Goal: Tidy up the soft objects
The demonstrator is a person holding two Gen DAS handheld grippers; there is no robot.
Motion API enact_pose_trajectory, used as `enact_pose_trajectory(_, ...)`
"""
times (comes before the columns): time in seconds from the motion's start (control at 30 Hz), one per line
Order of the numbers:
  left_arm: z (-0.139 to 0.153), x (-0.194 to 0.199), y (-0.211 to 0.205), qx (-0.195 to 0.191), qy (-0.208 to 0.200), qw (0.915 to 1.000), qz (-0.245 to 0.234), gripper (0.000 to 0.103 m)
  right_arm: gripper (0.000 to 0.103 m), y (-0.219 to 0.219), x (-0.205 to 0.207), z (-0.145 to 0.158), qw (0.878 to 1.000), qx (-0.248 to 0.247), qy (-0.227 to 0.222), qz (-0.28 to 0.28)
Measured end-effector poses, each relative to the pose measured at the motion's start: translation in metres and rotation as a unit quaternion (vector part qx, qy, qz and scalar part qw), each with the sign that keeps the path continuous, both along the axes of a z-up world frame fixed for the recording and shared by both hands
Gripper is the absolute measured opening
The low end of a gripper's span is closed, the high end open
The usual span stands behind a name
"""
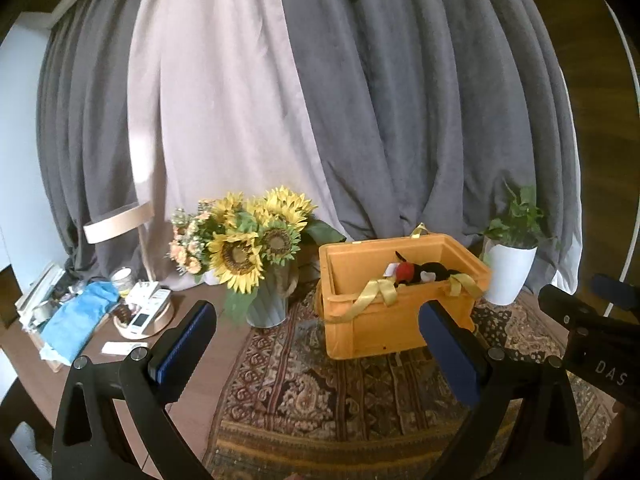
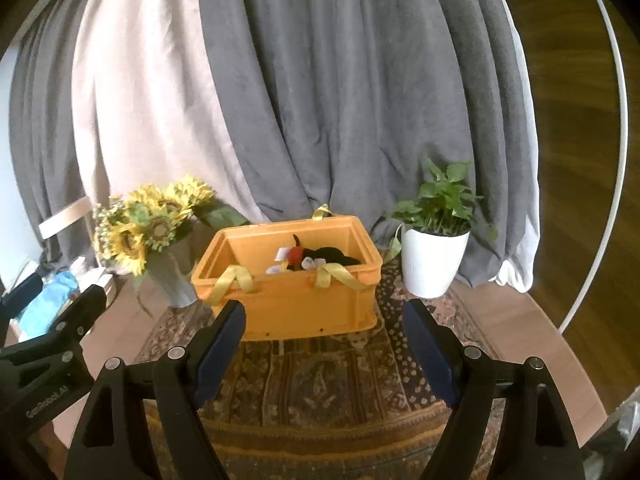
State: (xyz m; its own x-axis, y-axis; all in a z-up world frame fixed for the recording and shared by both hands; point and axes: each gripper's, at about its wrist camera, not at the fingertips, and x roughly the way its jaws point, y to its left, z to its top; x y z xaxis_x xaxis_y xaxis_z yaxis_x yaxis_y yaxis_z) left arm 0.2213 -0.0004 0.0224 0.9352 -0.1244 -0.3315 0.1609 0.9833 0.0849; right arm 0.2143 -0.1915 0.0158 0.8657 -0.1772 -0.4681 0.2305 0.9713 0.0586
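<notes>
An orange plastic crate [image 1: 372,328] [image 2: 296,304] stands on a patterned rug, with yellow ribbons hanging over its rim. Inside lies a soft toy [image 1: 420,271] [image 2: 316,258], black with red and white parts. My left gripper [image 1: 318,320] is open and empty, held in front of the crate, a little to its left. My right gripper [image 2: 324,318] is open and empty, also in front of the crate. Each gripper shows at the edge of the other's view.
A vase of sunflowers [image 1: 256,256] [image 2: 160,236] stands left of the crate. A white pot with a green plant [image 1: 510,264] [image 2: 434,256] stands to its right. Clutter, a blue cloth [image 1: 80,316] and a small tray sit at far left. Grey and pale curtains hang behind.
</notes>
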Motion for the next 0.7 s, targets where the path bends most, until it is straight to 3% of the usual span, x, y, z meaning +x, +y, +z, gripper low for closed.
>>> enact_pose_trajectory(0.7, -0.003, -0.109, -0.002, -0.014, -0.011, 0.9998, 0.011, 0.103, 0.088, -0.006, -0.107, 0.007, 1.0, -0.012, -0.022, 0.019)
